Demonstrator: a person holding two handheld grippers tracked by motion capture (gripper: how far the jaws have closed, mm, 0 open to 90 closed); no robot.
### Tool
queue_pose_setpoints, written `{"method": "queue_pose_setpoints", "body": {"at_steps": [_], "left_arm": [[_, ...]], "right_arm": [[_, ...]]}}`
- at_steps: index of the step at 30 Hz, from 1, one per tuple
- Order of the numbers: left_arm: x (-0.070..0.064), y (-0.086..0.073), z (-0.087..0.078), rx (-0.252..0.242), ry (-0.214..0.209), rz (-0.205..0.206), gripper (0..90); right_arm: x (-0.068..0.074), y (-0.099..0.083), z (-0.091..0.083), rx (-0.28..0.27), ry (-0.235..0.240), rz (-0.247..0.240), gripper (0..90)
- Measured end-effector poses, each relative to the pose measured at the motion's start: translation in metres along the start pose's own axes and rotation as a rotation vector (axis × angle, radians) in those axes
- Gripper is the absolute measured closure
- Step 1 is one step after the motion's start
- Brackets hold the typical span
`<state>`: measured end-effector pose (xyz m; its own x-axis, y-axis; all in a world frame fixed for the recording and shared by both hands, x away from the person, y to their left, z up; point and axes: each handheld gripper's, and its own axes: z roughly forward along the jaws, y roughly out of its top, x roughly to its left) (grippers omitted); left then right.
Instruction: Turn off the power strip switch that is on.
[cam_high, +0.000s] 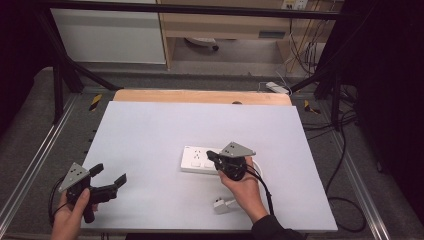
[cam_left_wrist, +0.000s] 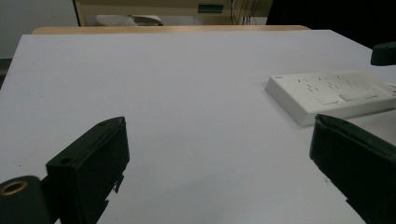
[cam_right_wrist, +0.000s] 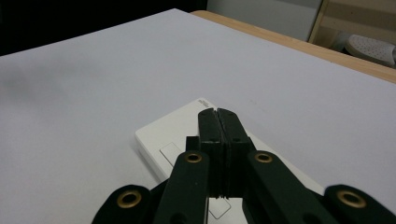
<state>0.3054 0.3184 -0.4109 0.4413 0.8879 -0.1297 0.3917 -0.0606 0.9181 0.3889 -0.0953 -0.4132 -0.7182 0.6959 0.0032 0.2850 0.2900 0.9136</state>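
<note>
A white power strip (cam_high: 200, 160) lies flat on the white table (cam_high: 165, 130), right of the middle. My right gripper (cam_high: 211, 156) hovers over its near right part, jaws pressed together with nothing between them; the right gripper view has the shut jaws (cam_right_wrist: 217, 113) above the power strip (cam_right_wrist: 163, 140). My left gripper (cam_high: 109, 174) is at the table's front left, held open and empty, well apart from the strip. In the left gripper view its two jaws stand wide apart, with the power strip (cam_left_wrist: 327, 93) ahead to the right. A small white plug (cam_high: 221, 205) lies by the right wrist.
A wooden strip (cam_high: 200, 96) edges the table's far side. Black frame bars (cam_high: 60, 75) stand at the left and right. Cables (cam_high: 345, 165) trail on the floor to the right. Shelving (cam_high: 225, 25) stands beyond the table.
</note>
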Motion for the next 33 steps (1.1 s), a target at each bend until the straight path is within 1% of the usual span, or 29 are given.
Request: {"method": "queue_pose_setpoints", "body": {"at_steps": [13,24,33], "left_arm": [[0.000,0.000,0.000,0.001,-0.002,0.001,4.7],[-0.001,0.000,0.000,0.002,-0.004,0.007,4.7],[-0.001,0.000,0.000,0.003,-0.001,0.010,4.7]], "right_arm": [[0.003,-0.005,0.005,0.039,0.018,-0.018,90.0],[0.004,-0.011,0.011,0.068,0.031,-0.016,90.0],[0.004,-0.013,0.012,0.070,0.030,-0.014,90.0]]}}
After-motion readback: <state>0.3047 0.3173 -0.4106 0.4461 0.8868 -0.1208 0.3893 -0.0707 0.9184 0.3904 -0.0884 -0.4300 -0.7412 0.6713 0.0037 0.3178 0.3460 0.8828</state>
